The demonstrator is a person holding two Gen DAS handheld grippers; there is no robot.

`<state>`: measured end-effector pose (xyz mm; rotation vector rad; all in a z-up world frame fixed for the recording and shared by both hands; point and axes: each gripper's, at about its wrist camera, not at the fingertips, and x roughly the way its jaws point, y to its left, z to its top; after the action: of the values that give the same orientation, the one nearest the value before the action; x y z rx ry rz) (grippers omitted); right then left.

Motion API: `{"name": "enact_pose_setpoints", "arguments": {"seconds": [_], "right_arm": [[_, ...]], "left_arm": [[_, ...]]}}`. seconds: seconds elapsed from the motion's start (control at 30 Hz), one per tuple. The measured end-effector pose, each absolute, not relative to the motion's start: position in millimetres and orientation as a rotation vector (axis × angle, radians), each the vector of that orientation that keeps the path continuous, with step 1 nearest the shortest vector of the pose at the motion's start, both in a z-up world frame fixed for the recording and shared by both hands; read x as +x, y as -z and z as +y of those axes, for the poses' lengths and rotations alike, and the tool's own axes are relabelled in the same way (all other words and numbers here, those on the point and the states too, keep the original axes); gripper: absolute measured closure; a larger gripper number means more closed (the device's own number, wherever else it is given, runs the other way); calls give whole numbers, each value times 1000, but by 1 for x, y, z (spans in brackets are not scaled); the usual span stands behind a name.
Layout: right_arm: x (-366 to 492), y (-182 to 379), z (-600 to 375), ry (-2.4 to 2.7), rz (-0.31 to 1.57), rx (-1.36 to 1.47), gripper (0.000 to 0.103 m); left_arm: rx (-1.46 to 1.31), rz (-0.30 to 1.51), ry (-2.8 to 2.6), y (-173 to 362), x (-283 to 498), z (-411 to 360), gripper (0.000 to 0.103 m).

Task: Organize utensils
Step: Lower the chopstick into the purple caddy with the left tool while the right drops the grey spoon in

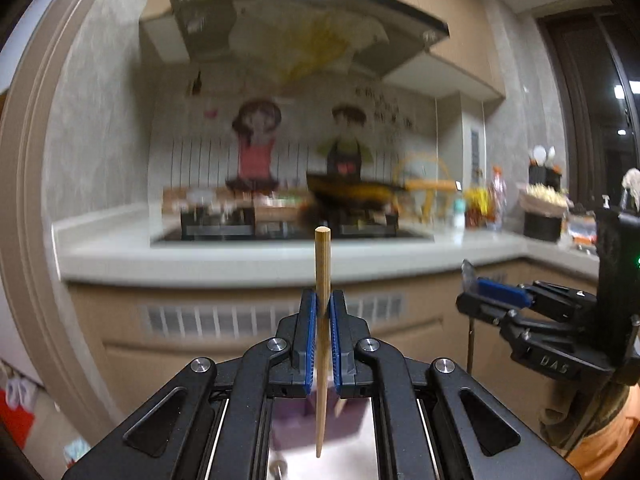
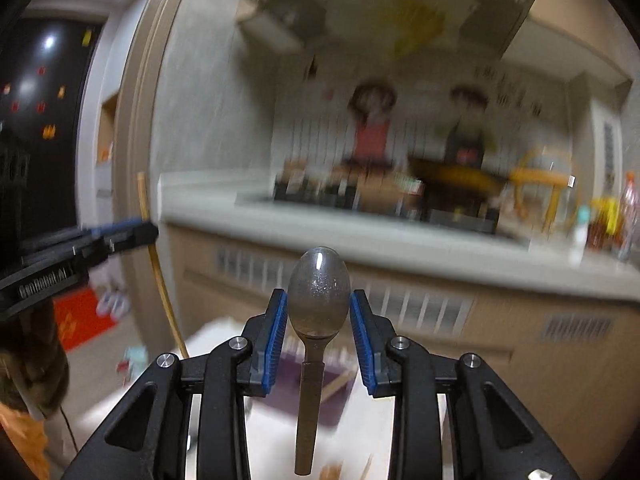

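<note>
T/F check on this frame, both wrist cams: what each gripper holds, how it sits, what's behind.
1. The left gripper is shut on a wooden chopstick. True.
2. The chopstick lies flat across the jaws. False: it stands roughly upright between them.
3. The right gripper holds a fork. False: it holds a metal spoon.
4. The spoon's bowl points up, handle down. True.
5. A stove sits on the counter behind. True.
</note>
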<state>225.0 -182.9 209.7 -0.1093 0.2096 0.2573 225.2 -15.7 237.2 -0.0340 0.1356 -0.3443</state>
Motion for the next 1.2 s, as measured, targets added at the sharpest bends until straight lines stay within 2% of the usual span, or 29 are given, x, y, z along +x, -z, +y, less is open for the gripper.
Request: {"name": "enact_pose_setpoints", "arguments": {"seconds": [0.13, 0.27, 0.53, 0.83, 1.13, 1.2], "right_arm": [[252, -241, -187, -228, 99, -63, 73], [289, -232, -187, -236, 83, -13, 73], [379, -141, -169, -231, 216, 26, 73], [434, -53, -159, -198, 409, -29, 73], [445, 4, -154, -238, 605, -66, 72], [439, 8, -154, -243, 620, -79, 66]], "left_arm": [[-45, 90, 333, -256, 257, -16, 96], [-59, 91, 328, -245, 292, -16, 96], [-67, 178, 302, -183, 367, -20, 96], [-132, 365, 336, -96, 431, -17, 96], [-147, 537, 332, -32, 442, -19, 94], [-151, 546, 328, -29, 434, -16, 93]]}}
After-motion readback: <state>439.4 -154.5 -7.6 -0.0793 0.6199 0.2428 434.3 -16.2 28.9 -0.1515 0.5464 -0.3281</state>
